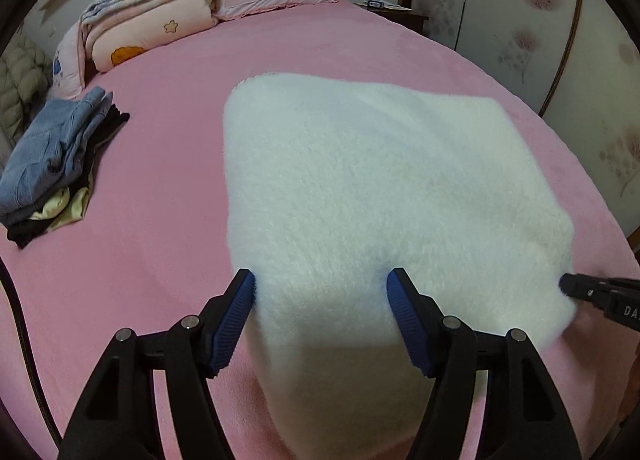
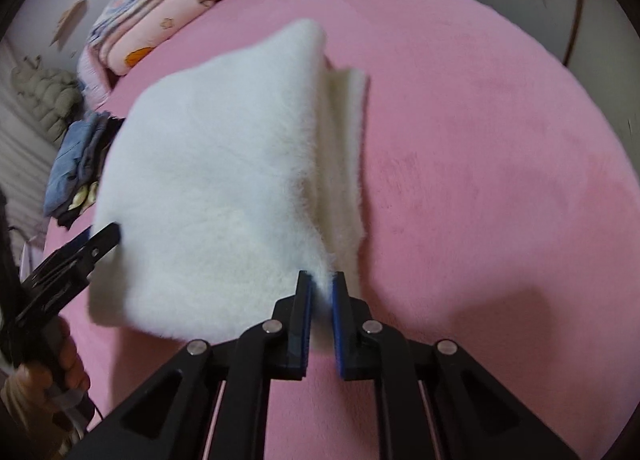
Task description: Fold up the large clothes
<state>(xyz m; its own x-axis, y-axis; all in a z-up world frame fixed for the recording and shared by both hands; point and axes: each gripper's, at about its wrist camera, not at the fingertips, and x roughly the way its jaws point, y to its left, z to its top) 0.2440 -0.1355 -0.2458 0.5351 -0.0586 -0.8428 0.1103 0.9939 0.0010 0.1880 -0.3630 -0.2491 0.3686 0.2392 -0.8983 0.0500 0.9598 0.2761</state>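
Left wrist view: left tongs [image 1: 320, 280] stand spread, straddling the near edge of the white fleece garment [image 1: 380, 188], gripping nothing. Right wrist view: right tongs [image 2: 321, 280] are pressed nearly together, pinching the garment's near corner. The garment is folded in layers on the pink bed [image 2: 500, 180], its near edge seemingly raised; a clothes pile [image 1: 56, 164] sits left of it. Risk: held at one corner only, the thick layers may slide apart or sag, and plush pile could slip from the pinch.

Open pink bedspread [image 2: 480, 180] rightward; clothes pile [image 1: 52, 164] leftward
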